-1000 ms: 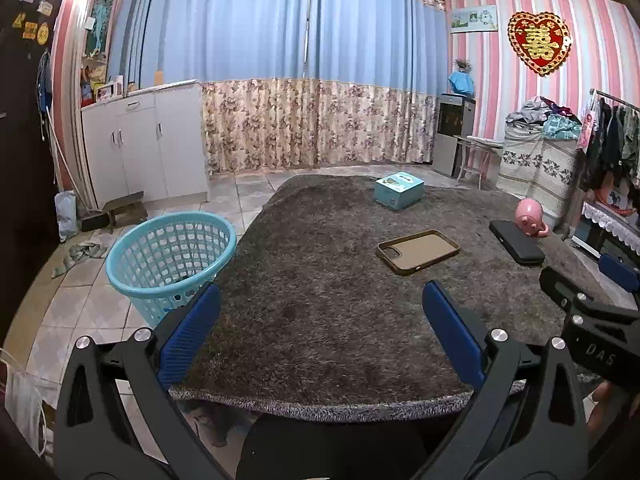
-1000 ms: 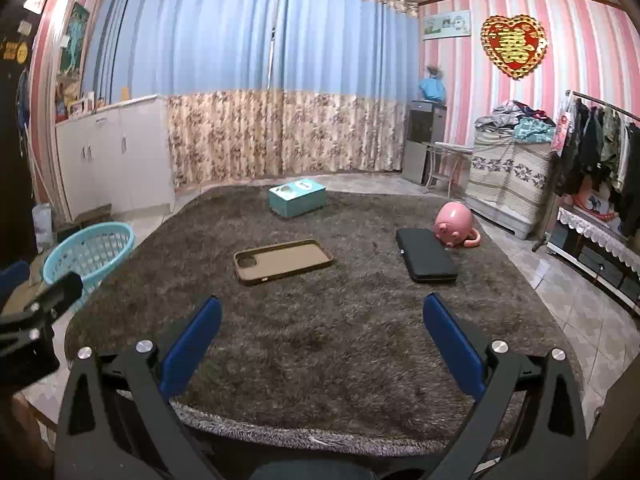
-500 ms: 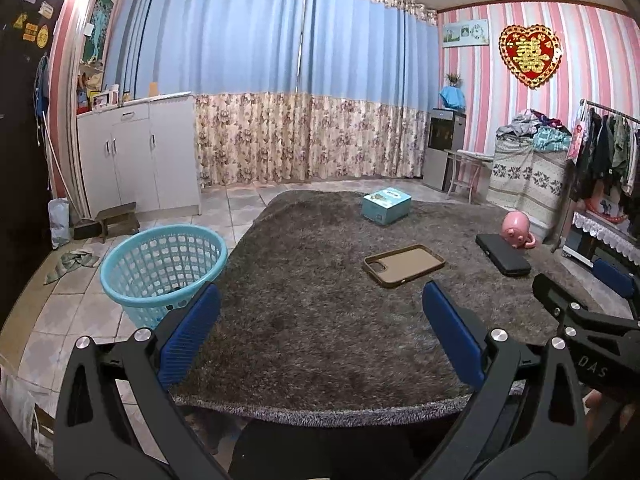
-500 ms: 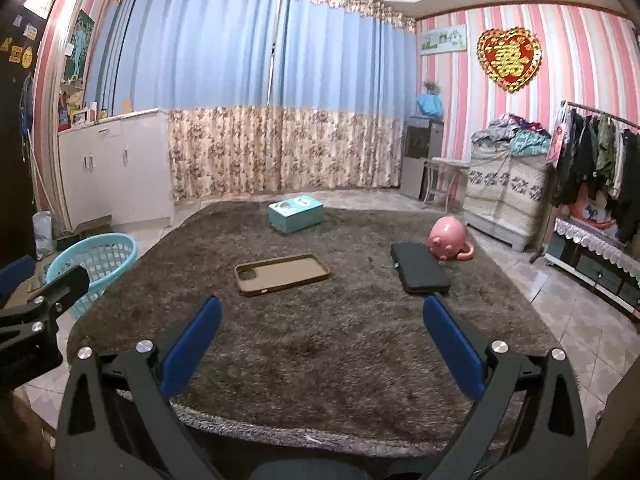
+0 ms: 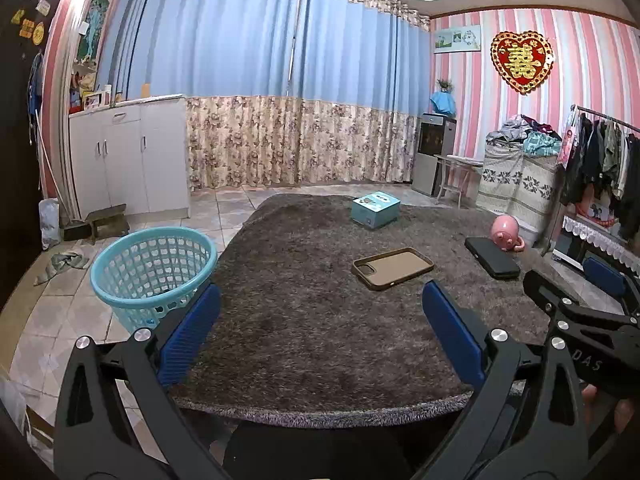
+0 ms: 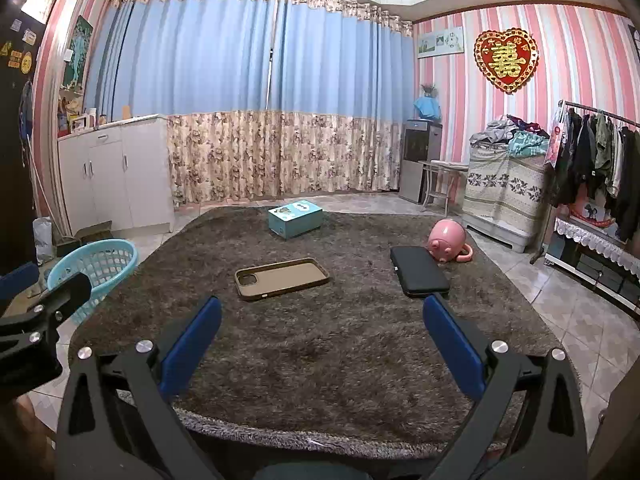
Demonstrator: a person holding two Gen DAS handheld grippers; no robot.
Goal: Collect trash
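Observation:
A table covered by a shaggy brown rug (image 5: 312, 312) (image 6: 340, 340) carries a brown phone case (image 5: 393, 267) (image 6: 282, 278), a teal box (image 5: 375, 209) (image 6: 295, 218), a flat black case (image 5: 492, 257) (image 6: 418, 271) and a pink pig-shaped toy (image 5: 506, 233) (image 6: 447, 239). A light blue plastic basket (image 5: 154, 266) (image 6: 94, 266) stands on the floor left of the table. My left gripper (image 5: 320, 324) is open over the near edge, holding nothing. My right gripper (image 6: 322, 332) is open too, with nothing between its blue pads. No loose trash shows on the rug.
White cabinets (image 5: 128, 160) line the left wall, with a small stool (image 5: 108, 218) and a rag (image 5: 62, 262) on the tiled floor. A clothes rack (image 6: 596, 160) and a covered stack (image 6: 504, 184) stand at the right. The other gripper (image 5: 580, 332) shows at right in the left wrist view.
Both cameras have tilted upward and drawn back a little, so the table objects sit lower and smaller in view. Both grippers stay open.

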